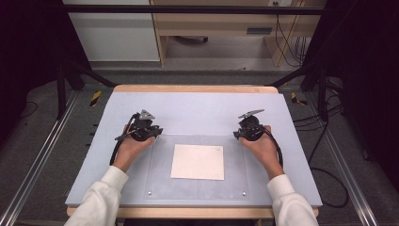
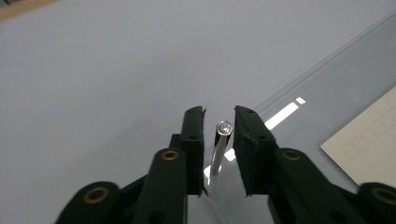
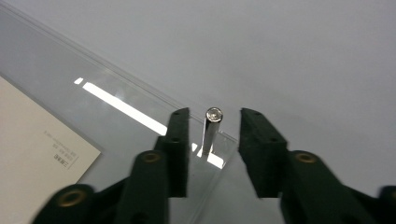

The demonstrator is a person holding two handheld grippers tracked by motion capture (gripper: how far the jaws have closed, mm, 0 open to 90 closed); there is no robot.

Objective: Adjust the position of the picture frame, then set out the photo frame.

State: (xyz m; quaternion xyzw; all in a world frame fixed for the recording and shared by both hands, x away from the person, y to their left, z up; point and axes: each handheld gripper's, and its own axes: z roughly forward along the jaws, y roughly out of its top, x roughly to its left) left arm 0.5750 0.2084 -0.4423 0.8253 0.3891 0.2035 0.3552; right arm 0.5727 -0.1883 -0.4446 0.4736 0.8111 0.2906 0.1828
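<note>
Clear plate (image 1: 160, 179) lies flat on the grey worktop (image 1: 197, 108), near the person's edge, with a white paper (image 1: 197, 162) under or on its middle; a small shiny post stands at each far corner; the left gripper (image 1: 143, 128) sits at the far left corner and its jaws are spread a little around the left post (image 2: 221, 147), with a thin gap on each side, so they do not pinch it yet; the right gripper (image 1: 249, 128) sits at the far right corner and its jaws are spread wider around the right post (image 3: 211, 130), which stands closer to one jaw than the other; that could be trouble, because when the jaws close, the near one may push the post first and slide the plate sideways; if one hand lifts before the other, the plate may tip and the paper may slip; the posts look smooth, so a weak squeeze might let them slide out.
</note>
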